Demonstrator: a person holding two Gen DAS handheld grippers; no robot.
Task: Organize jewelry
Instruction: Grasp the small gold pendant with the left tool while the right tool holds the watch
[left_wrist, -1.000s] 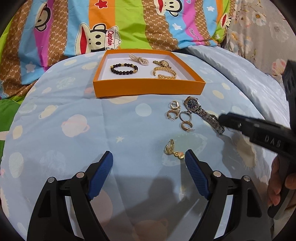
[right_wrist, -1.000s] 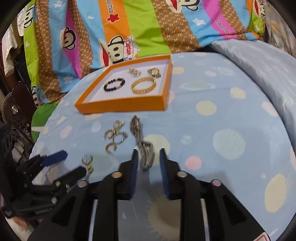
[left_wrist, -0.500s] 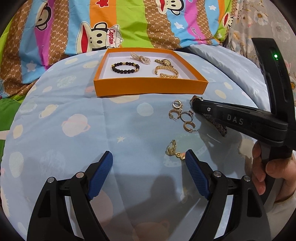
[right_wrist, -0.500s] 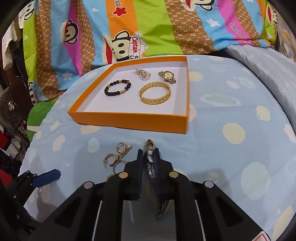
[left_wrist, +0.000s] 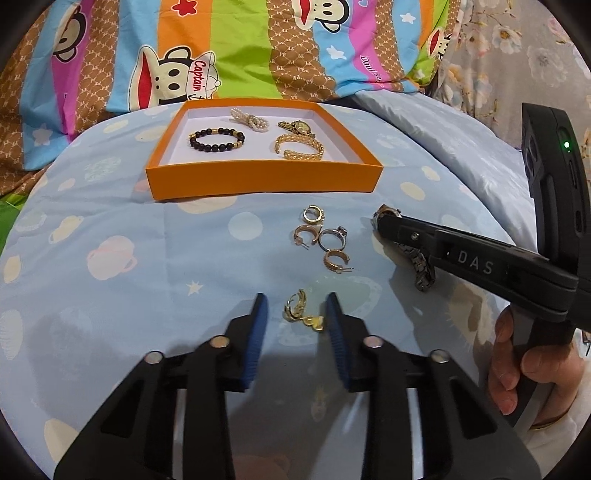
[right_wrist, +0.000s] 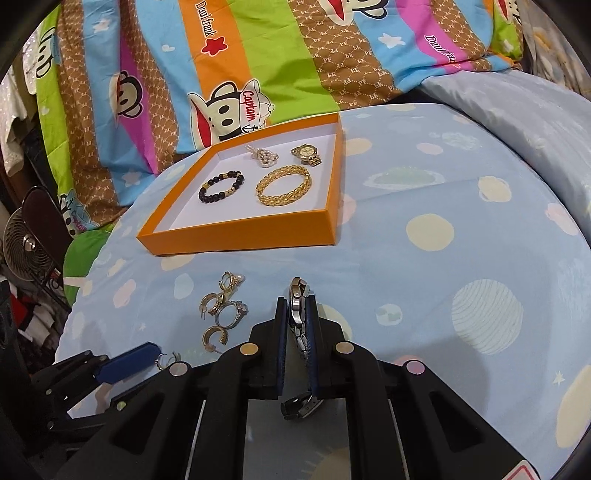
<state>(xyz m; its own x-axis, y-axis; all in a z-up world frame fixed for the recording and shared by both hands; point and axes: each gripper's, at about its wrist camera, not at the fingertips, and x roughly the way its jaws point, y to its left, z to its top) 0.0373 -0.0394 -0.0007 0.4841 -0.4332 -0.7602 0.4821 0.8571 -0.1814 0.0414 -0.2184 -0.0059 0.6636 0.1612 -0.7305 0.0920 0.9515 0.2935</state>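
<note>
My left gripper points down at the blue bedsheet. Its jaws are closing around a gold drop earring, which lies between the blue pads; a gap still shows at the left pad. My right gripper is shut on a silver watch, and the watch band hangs below its fingers. An orange box stands further back. It holds a black bead bracelet, a pearl piece, a gold watch and a gold bracelet.
Loose gold hoop earrings and a silver ring lie on the sheet between the box and my grippers. A striped monkey-print quilt rises behind the box. A fan stands off the bed's left side. A person's hand holds the right gripper's handle.
The left jaws have narrowed from wide open to close around the gold earring. The right gripper came in from the right, shut on the silver watch and raised its band off the sheet.
</note>
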